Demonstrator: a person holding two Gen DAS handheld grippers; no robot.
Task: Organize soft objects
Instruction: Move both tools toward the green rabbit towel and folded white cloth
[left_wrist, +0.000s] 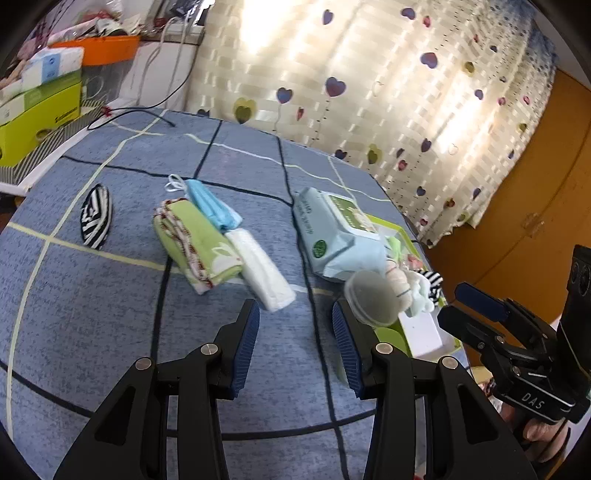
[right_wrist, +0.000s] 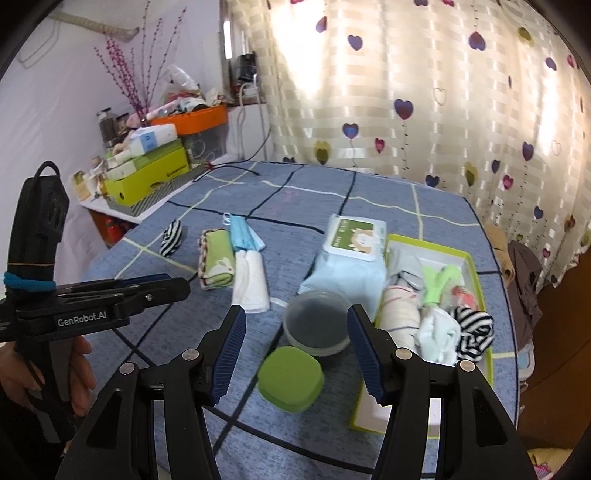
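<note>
**Stock on the blue checked bedspread, both tools empty**

Nearest me: my left gripper (left_wrist: 295, 314), jaws standing well apart with only bare bedspread (left_wrist: 110, 332) between the blue pads. My right gripper (right_wrist: 295, 321), jaws equally wide, nothing gripped; in its view a green square lid (right_wrist: 290, 378) and a clear round container (right_wrist: 317, 322) lie on the cloth in the gap, touched by neither pad. A hand (right_wrist: 79, 373) grips the left tool's handle at the edge of that view.

Next out, middle ground:
- Folded white cloth (left_wrist: 260, 269), lying flat, just beyond my left fingertips.
- Folded green towel with red-patterned edge (left_wrist: 195, 240), touching the white cloth's side.
- Blue face mask (left_wrist: 212, 206), beside the towel's far end, its white loops trailing off.
- Striped black-and-white sock (left_wrist: 96, 216), alone, well apart to the left.

Right of centre:
- Pack of wet wipes (right_wrist: 347, 262), pale blue, leaning against the tray.
- Green-rimmed tray (right_wrist: 480, 280) holding rolled soft items: a cream roll, pale cloths, a second striped sock (right_wrist: 474, 332).

Farthest: heart-patterned curtain (right_wrist: 424, 92); cluttered side shelf with a lime box (right_wrist: 151, 177).
</note>
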